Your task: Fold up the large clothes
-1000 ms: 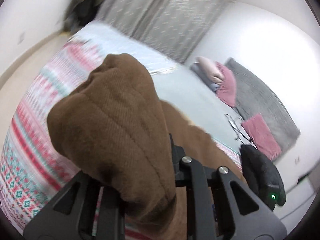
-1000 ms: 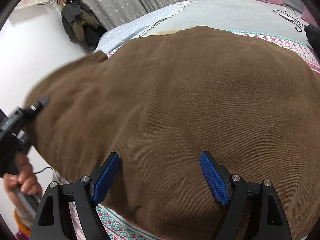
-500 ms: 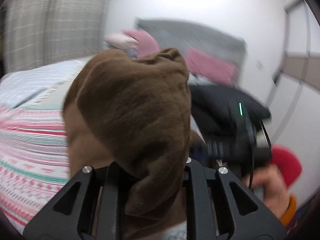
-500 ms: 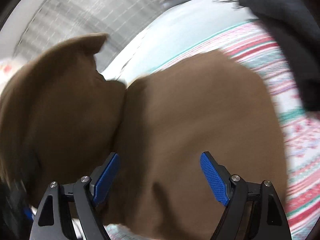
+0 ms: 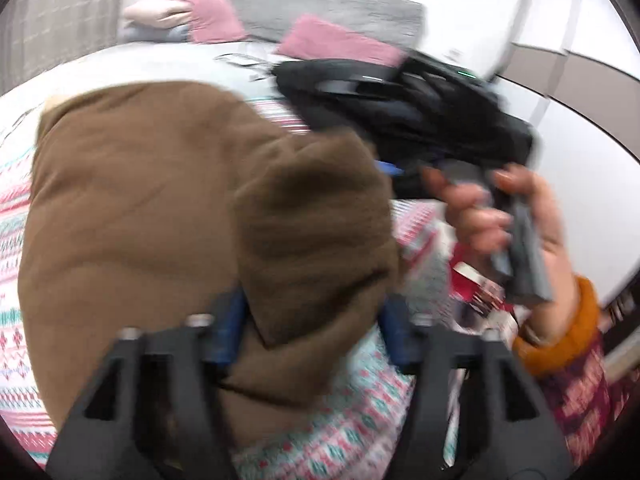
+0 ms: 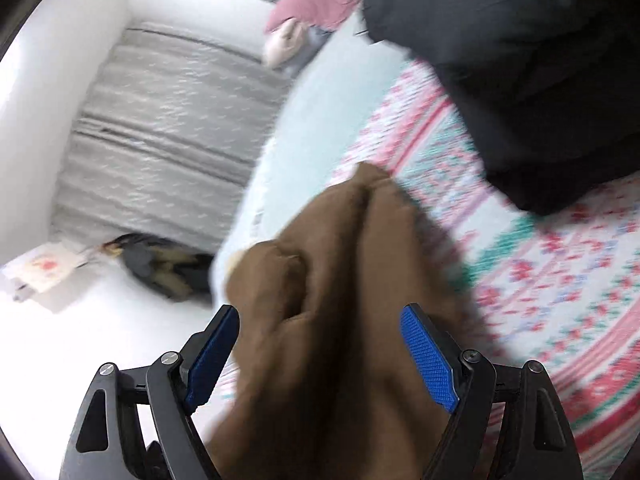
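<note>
The bed [image 5: 360,432], under its patterned cover, carries the brown garment [image 5: 132,216] ahead of both tools, one fold apparently laid and more to come. The left tool [image 5: 312,320] is spreading its jaws, cloth bunched between them; the right tool [image 6: 320,352] stands apart around loose cloth, unclamped.

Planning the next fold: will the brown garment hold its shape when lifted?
Probably not: the brown garment bunches into soft folds between the fingers, so it looks floppy. Its thick nap suggests some weight and good grip.
</note>
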`<move>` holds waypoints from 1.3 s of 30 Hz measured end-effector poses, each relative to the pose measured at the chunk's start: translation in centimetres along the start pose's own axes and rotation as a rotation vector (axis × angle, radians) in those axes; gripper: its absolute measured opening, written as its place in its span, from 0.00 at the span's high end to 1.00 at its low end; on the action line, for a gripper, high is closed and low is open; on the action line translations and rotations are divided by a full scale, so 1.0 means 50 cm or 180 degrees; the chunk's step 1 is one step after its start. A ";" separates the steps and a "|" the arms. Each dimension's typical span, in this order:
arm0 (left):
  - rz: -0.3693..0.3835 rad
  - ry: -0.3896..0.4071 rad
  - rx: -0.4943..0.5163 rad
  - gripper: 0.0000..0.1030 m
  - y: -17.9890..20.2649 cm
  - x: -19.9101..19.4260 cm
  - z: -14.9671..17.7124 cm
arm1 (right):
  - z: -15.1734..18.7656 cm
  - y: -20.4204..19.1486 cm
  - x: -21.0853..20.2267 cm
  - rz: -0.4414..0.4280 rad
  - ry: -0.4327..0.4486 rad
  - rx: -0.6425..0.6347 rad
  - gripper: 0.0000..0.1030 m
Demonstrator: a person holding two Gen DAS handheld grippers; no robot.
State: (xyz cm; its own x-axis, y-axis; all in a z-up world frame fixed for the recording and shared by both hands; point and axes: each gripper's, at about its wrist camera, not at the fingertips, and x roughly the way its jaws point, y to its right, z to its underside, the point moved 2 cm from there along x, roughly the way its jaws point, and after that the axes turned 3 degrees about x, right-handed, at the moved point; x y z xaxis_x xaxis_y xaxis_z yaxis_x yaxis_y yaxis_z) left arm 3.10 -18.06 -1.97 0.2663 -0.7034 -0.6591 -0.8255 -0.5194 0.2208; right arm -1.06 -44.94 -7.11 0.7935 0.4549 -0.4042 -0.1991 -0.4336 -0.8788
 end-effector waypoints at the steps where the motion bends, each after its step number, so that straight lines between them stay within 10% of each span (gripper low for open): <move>1: 0.0035 0.0004 0.0128 0.28 0.013 -0.018 0.002 | 0.007 -0.009 0.006 -0.0051 -0.0050 -0.0024 0.18; 6: -0.0026 0.0068 0.0507 0.23 0.045 -0.089 0.038 | 0.006 -0.041 0.093 0.0026 -0.0487 -0.0169 0.18; 12: -0.0393 0.0124 0.0023 0.21 -0.063 -0.137 0.059 | 0.017 -0.072 0.156 0.0184 -0.0722 -0.0511 0.20; 15: -0.0529 0.0239 -0.0512 0.21 -0.160 -0.161 0.068 | 0.022 -0.112 0.178 0.0176 -0.0668 -0.0828 0.70; 19: -0.0708 0.0354 -0.0756 0.21 -0.209 -0.160 0.044 | 0.025 -0.183 0.155 0.0075 -0.0398 -0.1067 0.79; 24: -0.0491 0.0433 -0.0660 0.21 -0.168 -0.114 0.002 | 0.012 -0.261 0.046 -0.0327 -0.0014 -0.1415 0.80; 28: -0.0340 0.0366 -0.0423 0.21 -0.109 -0.054 -0.003 | -0.049 -0.168 0.004 -0.0349 0.0128 -0.0955 0.80; 34: -0.0697 0.0206 0.0224 0.20 -0.043 0.045 0.010 | -0.108 0.042 0.044 0.0318 -0.0155 -0.0124 0.61; 39: -0.0734 0.0217 0.0224 0.19 -0.055 0.049 0.000 | -0.083 -0.056 -0.020 0.1131 0.0240 -0.0871 0.45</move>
State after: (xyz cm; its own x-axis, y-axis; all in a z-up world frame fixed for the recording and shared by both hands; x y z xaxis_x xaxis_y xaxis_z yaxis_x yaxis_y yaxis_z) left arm 6.01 -18.33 -4.19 0.4826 -0.6024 -0.6358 -0.7710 -0.6366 0.0180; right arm 1.09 -47.41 -3.18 0.7451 0.1870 -0.6402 -0.3156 -0.7468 -0.5854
